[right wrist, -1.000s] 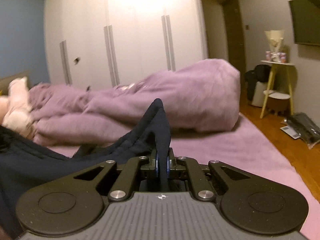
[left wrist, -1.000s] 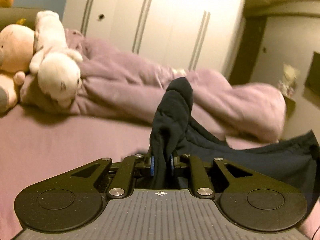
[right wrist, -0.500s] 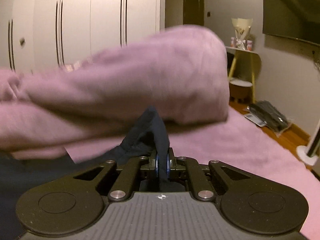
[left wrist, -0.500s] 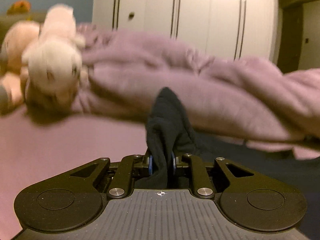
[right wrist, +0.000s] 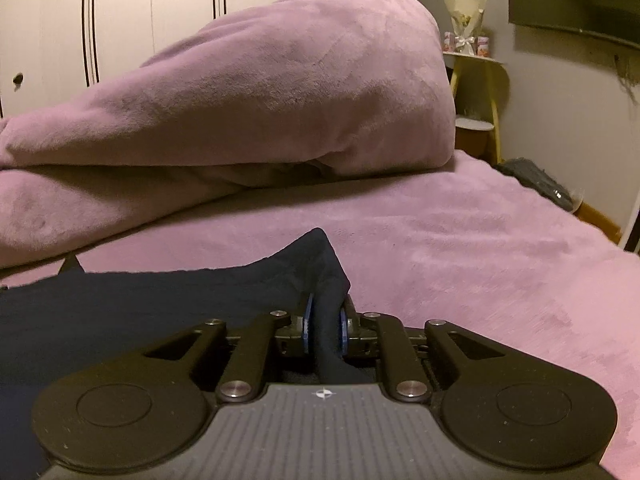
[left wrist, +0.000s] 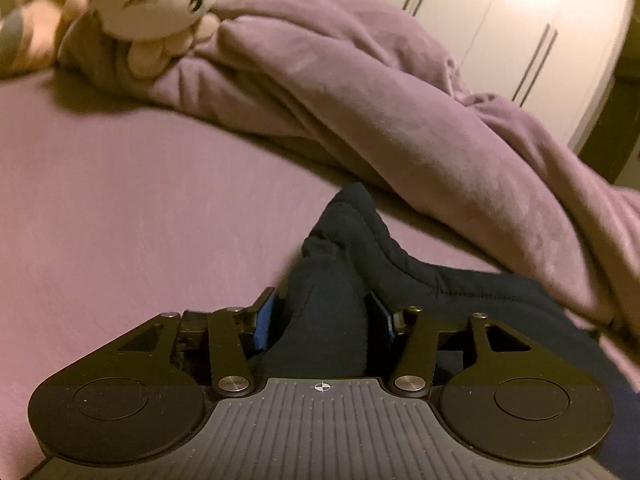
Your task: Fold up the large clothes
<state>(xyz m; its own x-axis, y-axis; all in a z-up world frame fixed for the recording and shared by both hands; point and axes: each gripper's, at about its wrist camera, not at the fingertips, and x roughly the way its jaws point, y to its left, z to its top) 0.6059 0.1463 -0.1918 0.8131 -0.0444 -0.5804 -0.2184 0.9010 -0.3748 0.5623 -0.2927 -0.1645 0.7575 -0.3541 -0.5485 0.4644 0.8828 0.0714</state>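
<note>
A dark navy garment (left wrist: pixel 352 264) lies on the purple bed. In the left wrist view my left gripper (left wrist: pixel 322 320) has its blue pads spread apart, with a thick bunch of the garment lying between them. In the right wrist view the garment (right wrist: pixel 160 300) spreads flat to the left. My right gripper (right wrist: pixel 324 326) has its pads a little apart around a fold of its edge, low on the bed (right wrist: pixel 460 248).
A rumpled purple blanket (left wrist: pixel 400 112) lies across the bed just beyond the garment; it also shows in the right wrist view (right wrist: pixel 280 92). Plush toys (left wrist: pixel 156 4) sit at the far left. White wardrobes (left wrist: pixel 520 20) stand behind. A yellow stool (right wrist: pixel 480 92) stands off the bed's right.
Both grippers have dropped down to the bed surface with the garment. Both sets of jaws have opened from a tight pinch; the left much wider than the right.
</note>
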